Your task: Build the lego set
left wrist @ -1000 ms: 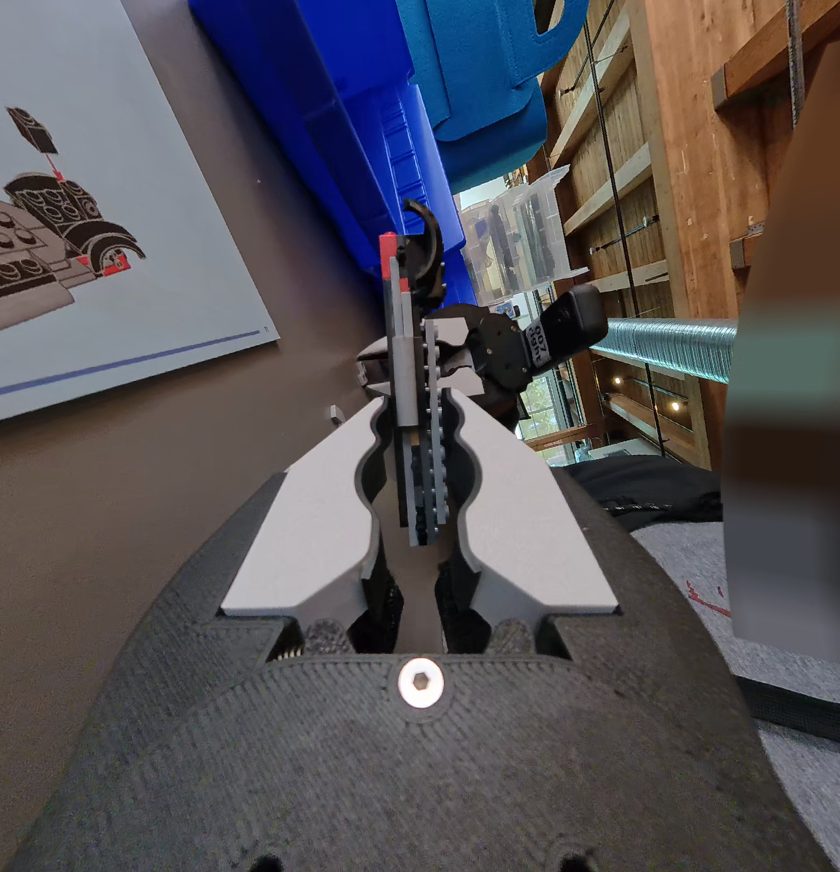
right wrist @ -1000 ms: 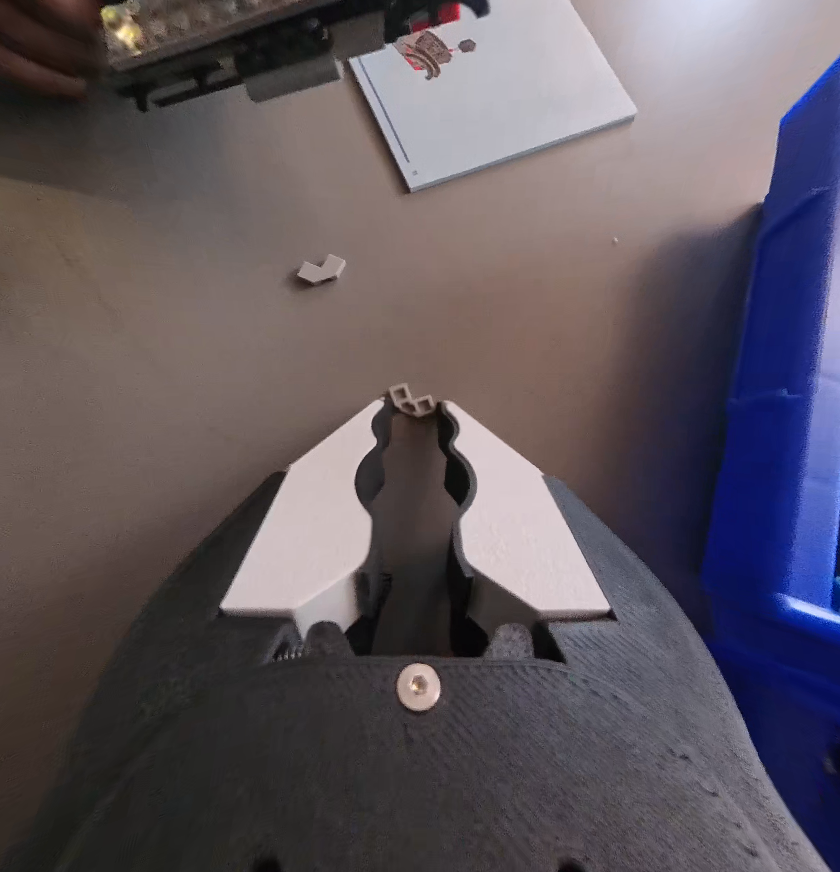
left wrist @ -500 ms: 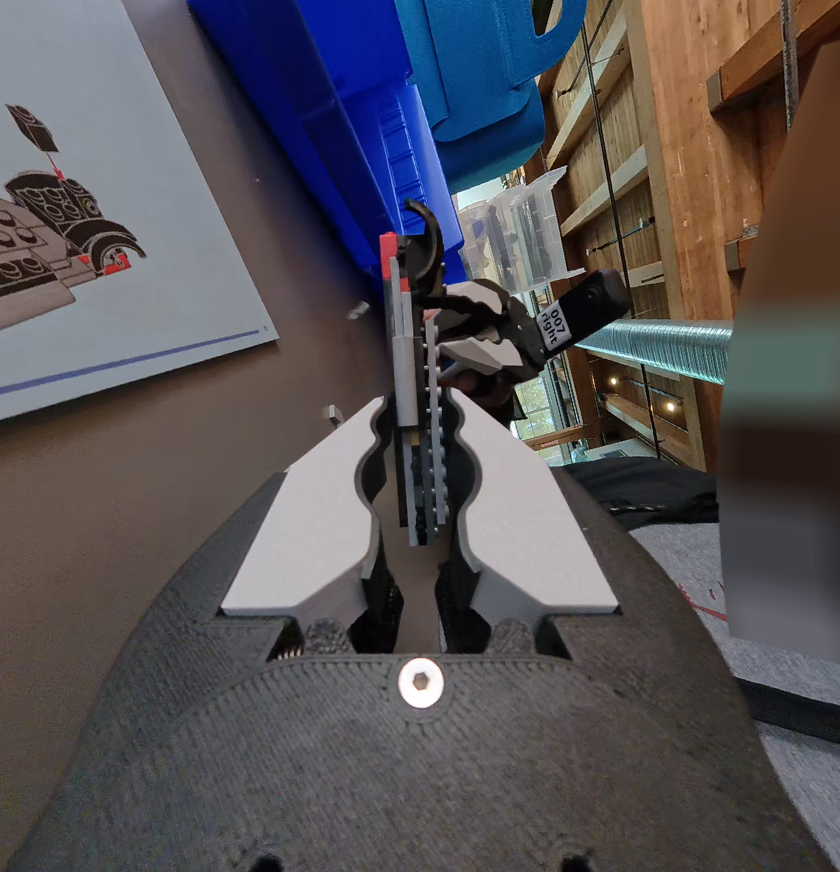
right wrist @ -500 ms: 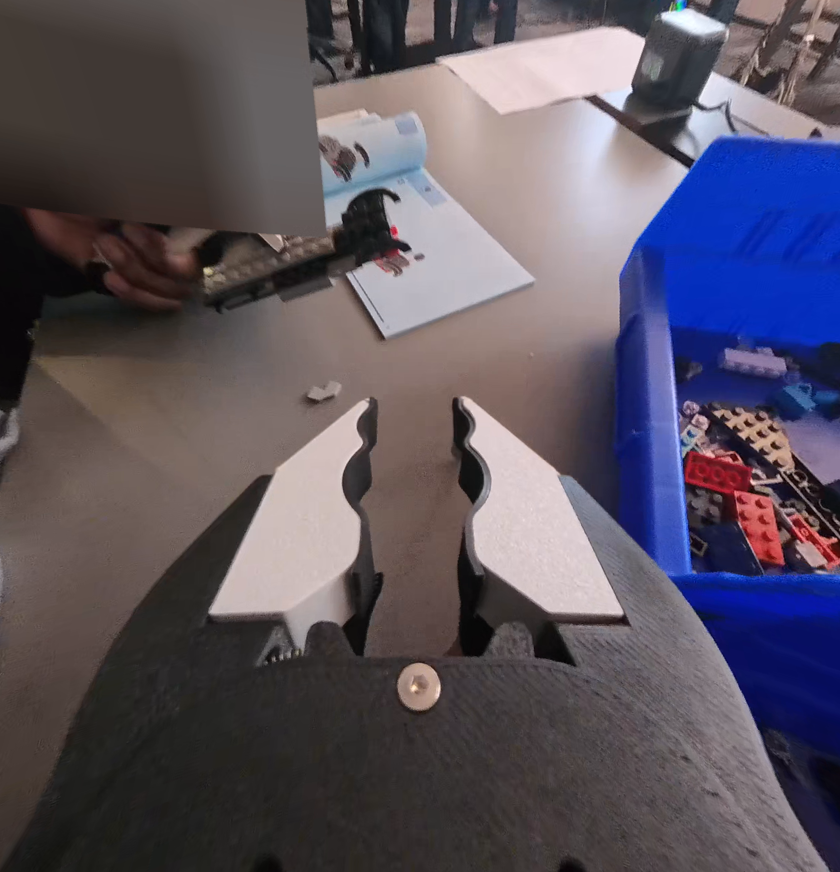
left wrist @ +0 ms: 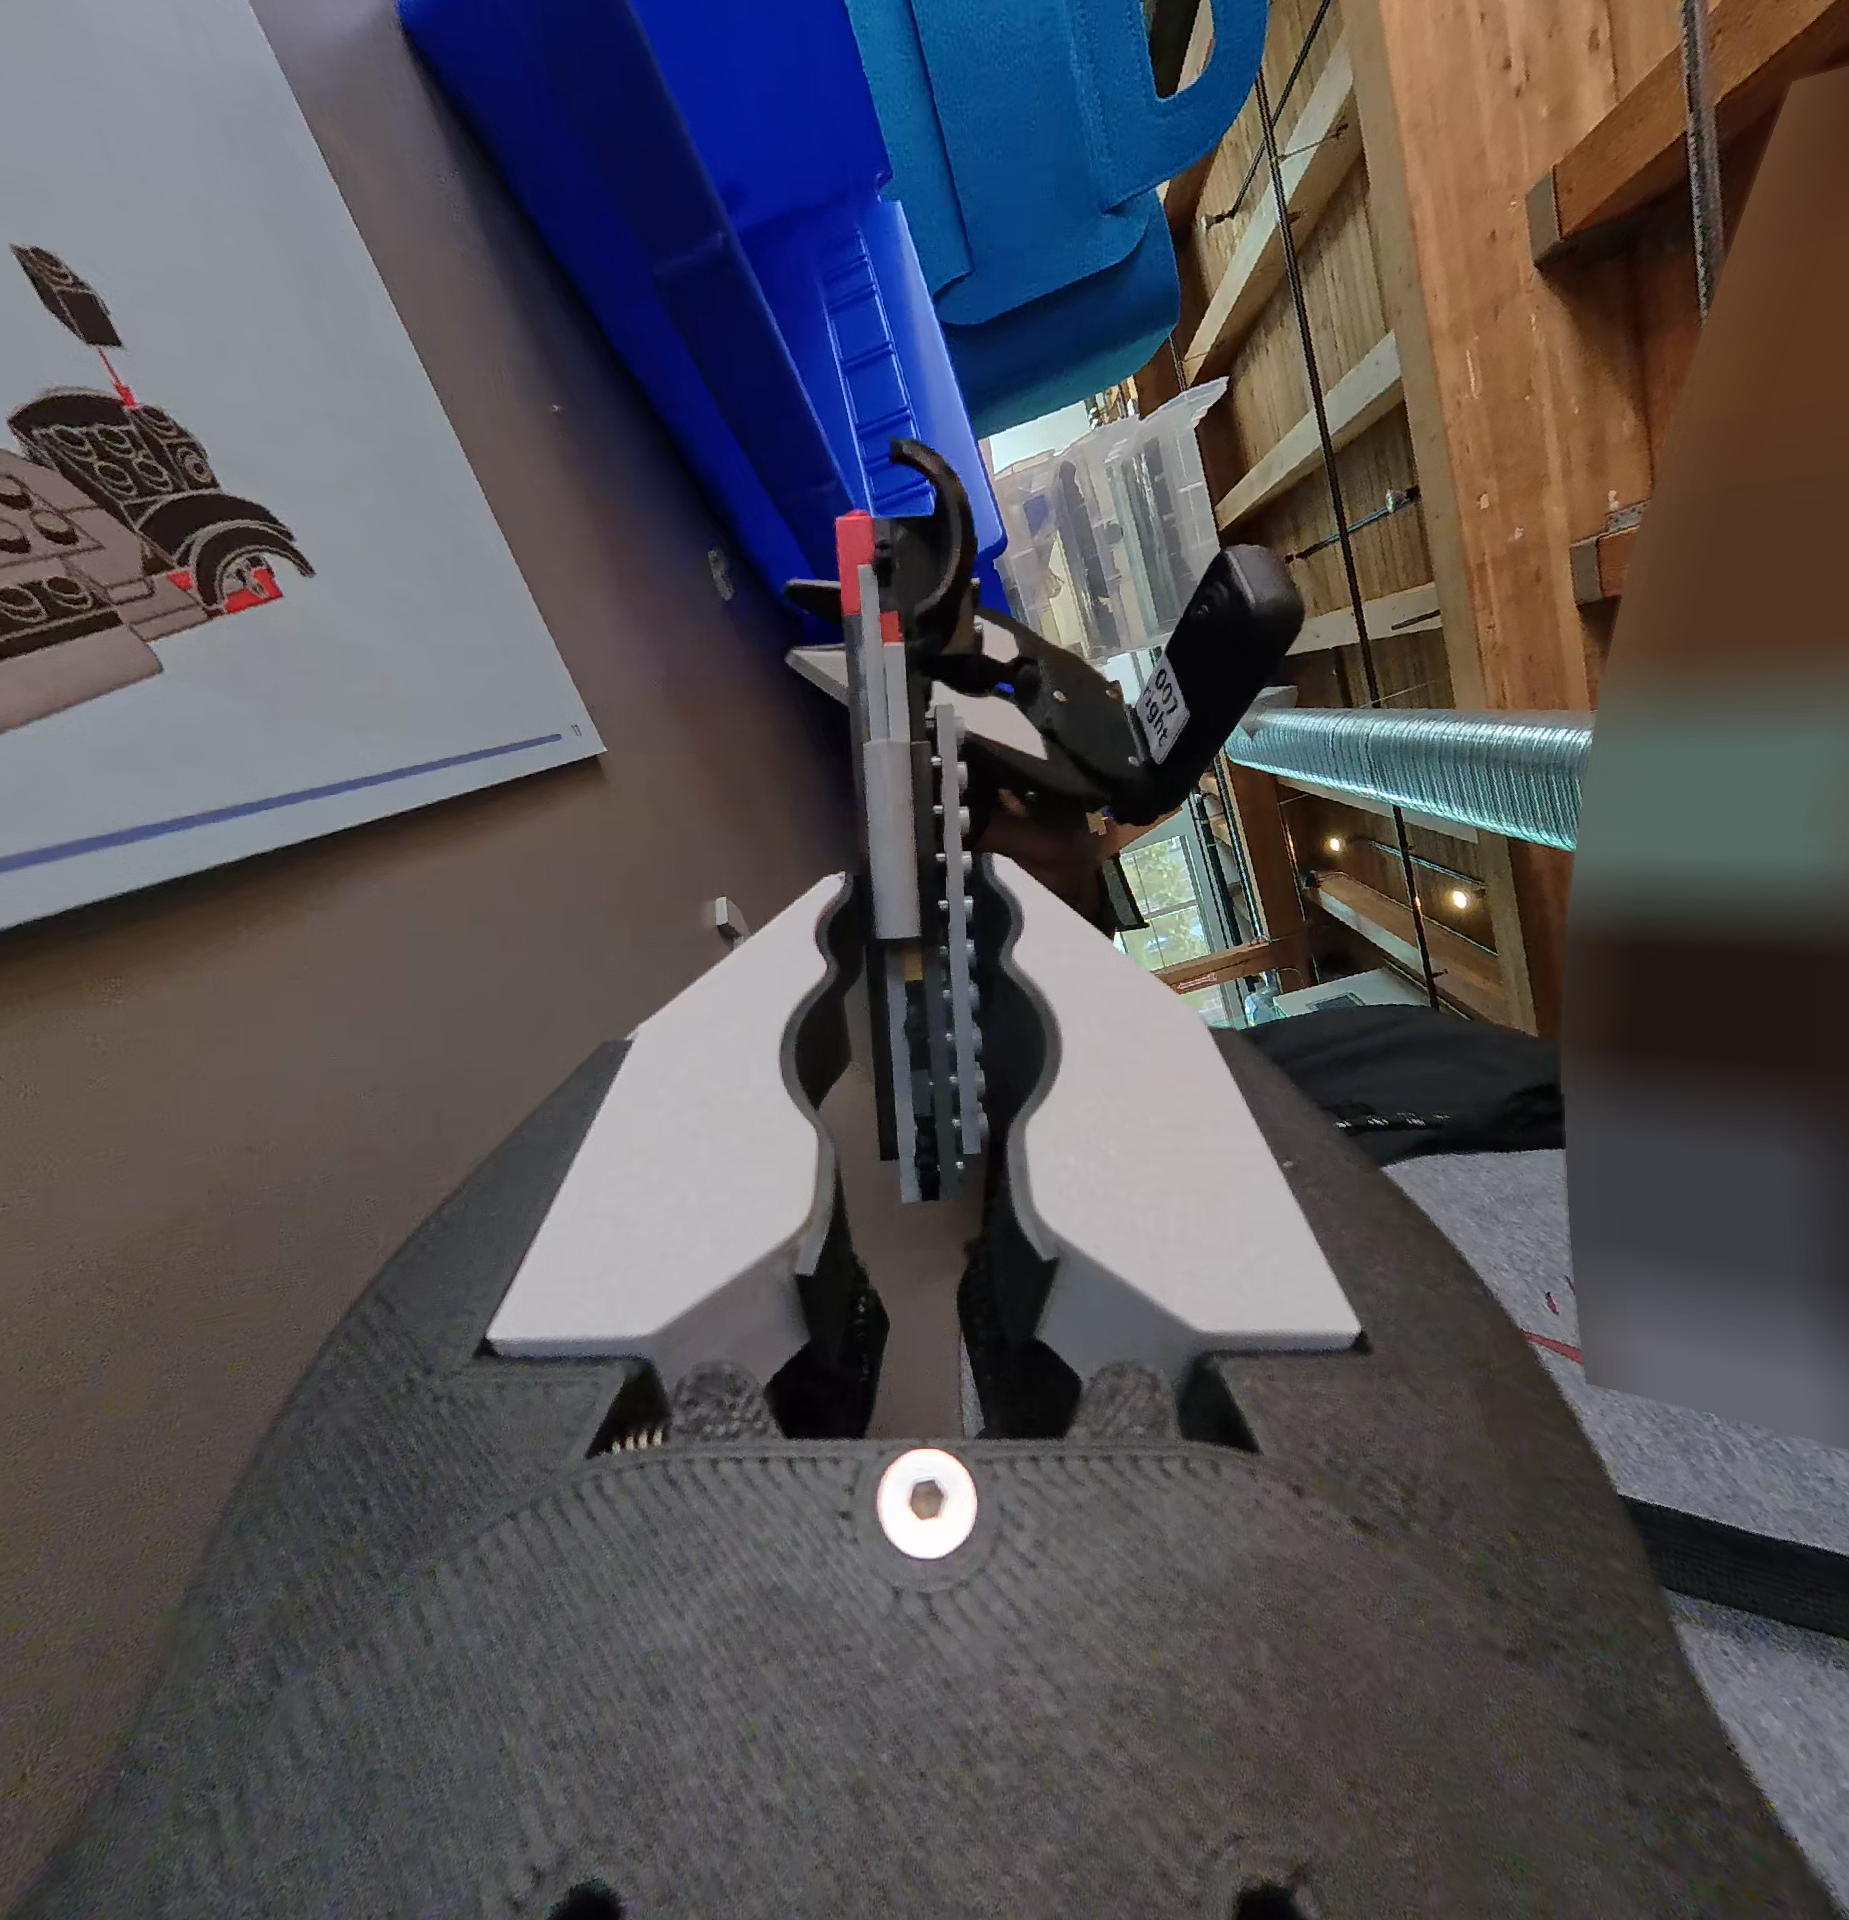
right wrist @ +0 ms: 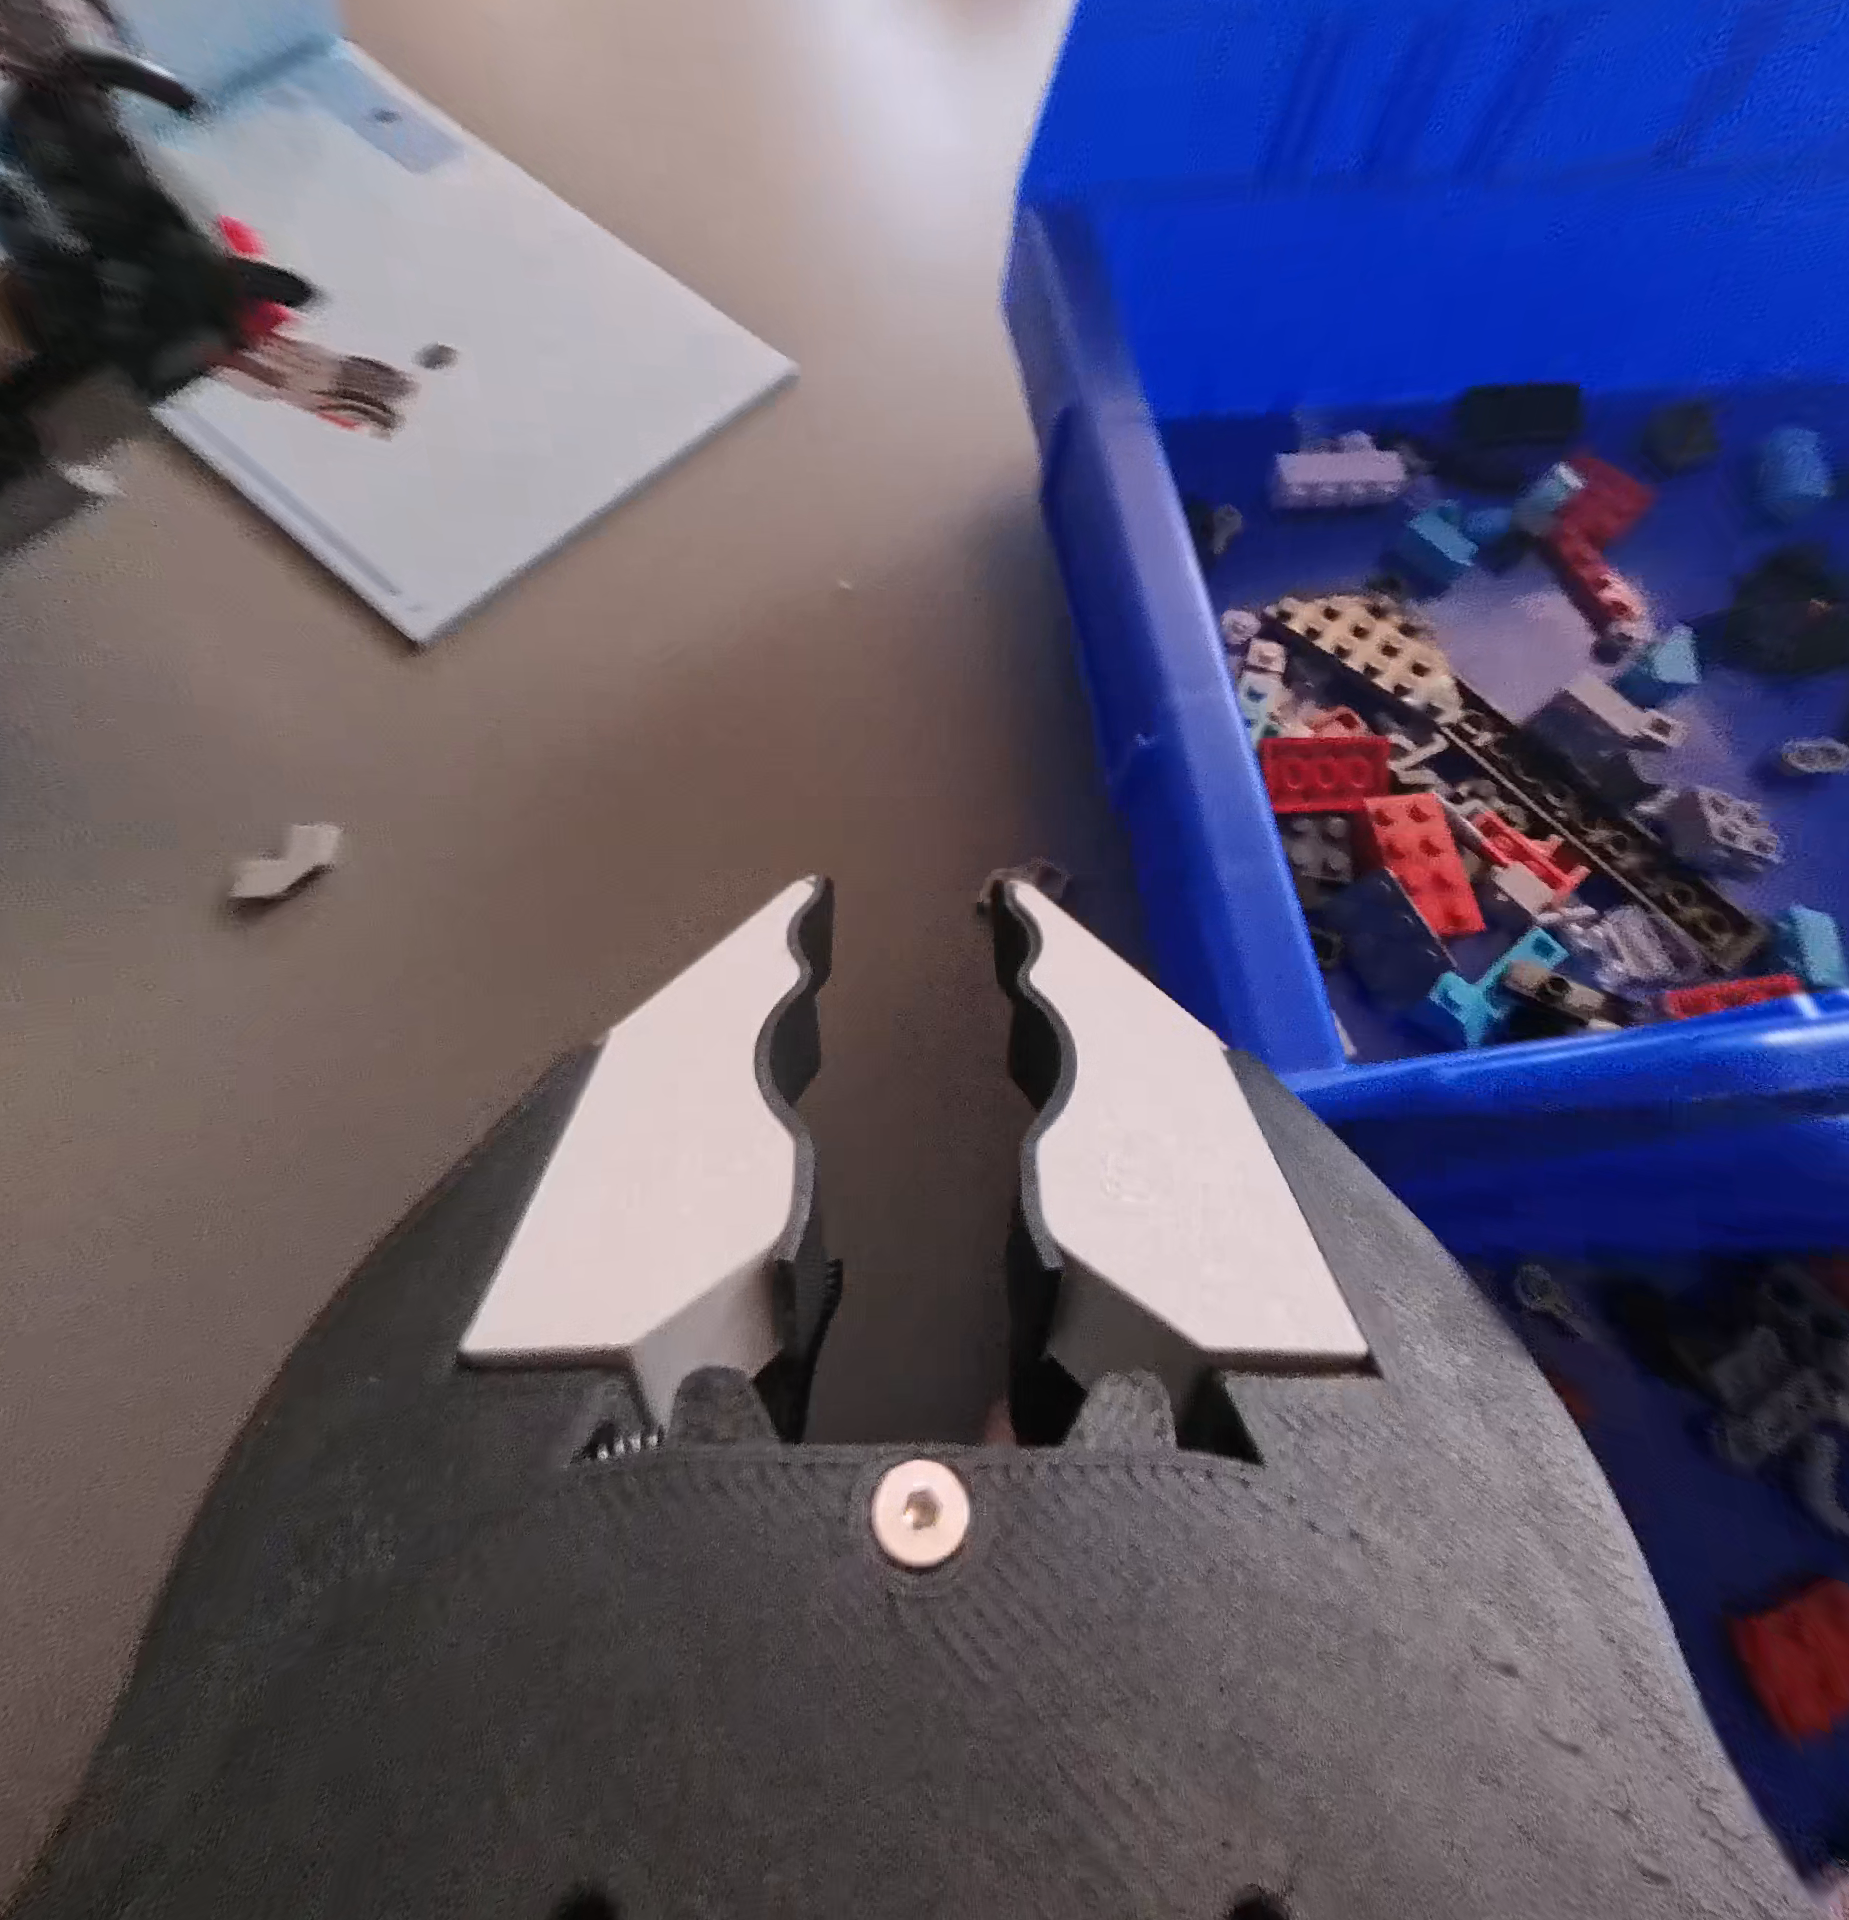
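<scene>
My left gripper [left wrist: 920,904] is shut on a flat grey and black lego assembly [left wrist: 899,810], held edge-on, with red bits and a black arch at its far end. The assembly shows blurred at the top left of the right wrist view [right wrist: 99,281]. My right gripper [right wrist: 904,894] is open and empty, low over the table beside the blue bin [right wrist: 1138,675] of loose bricks. It also shows in the left wrist view [left wrist: 1065,717], just behind the assembly's far end. A small grey angled piece [right wrist: 281,860] lies on the table to its left.
The open instruction booklet [right wrist: 504,343] lies on the brown table, also in the left wrist view [left wrist: 276,468]. The blue bin [left wrist: 639,208] stands beyond it. Two small grey pieces [left wrist: 728,920] [left wrist: 720,571] lie on the table. A person's blurred patch is at the right. There is about 15 centimeters between the tips of the two grippers.
My right gripper opened and let go of the small grey piece it held, then swung right towards the blue bin. My left gripper has kept still with the assembly.
</scene>
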The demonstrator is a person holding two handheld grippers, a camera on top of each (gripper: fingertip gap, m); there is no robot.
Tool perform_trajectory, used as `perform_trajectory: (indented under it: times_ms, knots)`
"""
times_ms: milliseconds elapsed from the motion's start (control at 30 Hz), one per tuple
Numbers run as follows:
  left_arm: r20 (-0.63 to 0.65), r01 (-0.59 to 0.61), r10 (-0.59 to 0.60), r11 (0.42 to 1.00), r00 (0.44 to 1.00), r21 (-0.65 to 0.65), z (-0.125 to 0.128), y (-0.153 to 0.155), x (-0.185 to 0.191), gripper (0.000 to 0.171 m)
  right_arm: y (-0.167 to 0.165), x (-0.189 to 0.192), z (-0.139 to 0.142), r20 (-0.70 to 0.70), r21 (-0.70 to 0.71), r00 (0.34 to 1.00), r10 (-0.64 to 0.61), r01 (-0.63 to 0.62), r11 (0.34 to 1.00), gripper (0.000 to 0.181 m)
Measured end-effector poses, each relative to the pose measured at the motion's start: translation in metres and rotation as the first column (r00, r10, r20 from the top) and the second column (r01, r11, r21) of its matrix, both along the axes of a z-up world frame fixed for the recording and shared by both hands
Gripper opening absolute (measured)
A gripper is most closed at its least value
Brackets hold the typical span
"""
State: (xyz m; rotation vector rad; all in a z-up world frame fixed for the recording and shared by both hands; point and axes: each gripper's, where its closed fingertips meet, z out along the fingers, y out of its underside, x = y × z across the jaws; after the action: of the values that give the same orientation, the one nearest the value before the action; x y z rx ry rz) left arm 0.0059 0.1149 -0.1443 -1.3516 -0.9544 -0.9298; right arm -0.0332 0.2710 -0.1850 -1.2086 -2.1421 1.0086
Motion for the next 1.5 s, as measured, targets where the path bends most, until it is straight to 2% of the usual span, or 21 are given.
perform_trajectory:
  times_ms: [100, 267, 433, 567, 633, 700, 800, 867, 967, 1133, 1300, 1500]
  knots:
    - [-0.005, -0.001, 0.001, 1.0, 1.0, 0.006, 0.001, 0.0, 0.0, 0.02, 0.009, -0.008, -0.008, -0.015, 0.077, 0.994, -0.107, 0.108, 0.991, 0.033]
    - [-0.01, -0.005, 0.005, 1.0, 1.0, 0.025, 0.004, -0.002, 0.0, 0.02, 0.014, -0.017, -0.015, -0.013, 0.143, 0.982, -0.19, 0.19, 0.971, 0.026]
    - [-0.007, -0.01, 0.011, 0.999, 1.0, 0.052, 0.007, -0.004, -0.001, 0.02, 0.013, -0.019, -0.019, 0.005, 0.174, 0.974, -0.225, 0.221, 0.96, 0.014]
    - [0.001, -0.009, 0.009, 0.998, 1.0, 0.067, 0.009, -0.005, -0.001, 0.02, 0.009, -0.017, -0.019, -0.009, 0.206, 0.983, -0.184, 0.182, 0.962, 0.009]
    - [0.004, -0.011, 0.01, 0.997, 1.0, 0.07, 0.009, -0.006, -0.002, 0.02, -0.015, -0.01, -0.014, 0.01, 0.097, 0.999, -0.048, 0.047, 0.994, 0.009]
    - [0.004, -0.013, 0.013, 0.997, 1.0, 0.07, 0.009, -0.006, -0.002, 0.02, -0.047, 0.001, 0.011, -0.058, -0.096, 0.992, 0.112, -0.117, 0.988, 0.01]
    - [0.003, -0.02, 0.02, 0.998, 1.0, 0.066, 0.009, -0.006, -0.003, 0.02, -0.064, 0.012, 0.069, -0.224, -0.395, 0.963, 0.152, -0.232, 0.889, 0.014]
    - [0.001, -0.021, 0.021, 0.998, 1.0, 0.061, 0.008, -0.006, -0.003, 0.02, -0.06, 0.014, 0.084, -0.233, -0.504, 0.962, 0.145, -0.247, 0.828, 0.024]
    - [-0.001, -0.021, 0.021, 0.998, 1.0, 0.053, 0.007, -0.005, -0.003, 0.02, -0.052, 0.014, 0.077, -0.189, -0.529, 0.97, 0.151, -0.231, 0.816, 0.031]
    - [0.001, -0.024, 0.024, 0.999, 1.0, 0.045, 0.006, -0.005, -0.003, 0.02, -0.043, 0.016, 0.051, -0.1, -0.45, 0.98, 0.175, -0.201, 0.87, 0.03]
    - [0.004, -0.025, 0.025, 0.999, 1.0, 0.043, 0.005, -0.005, -0.003, 0.02, -0.051, 0.023, 0.029, -0.029, -0.353, 0.971, 0.236, -0.231, 0.907, 0.029]
    - [0.005, -0.024, 0.023, 0.999, 1.0, 0.048, 0.006, -0.006, -0.003, 0.02, -0.06, 0.032, 0.015, 0.021, -0.291, 0.955, 0.297, -0.279, 0.915, 0.028]
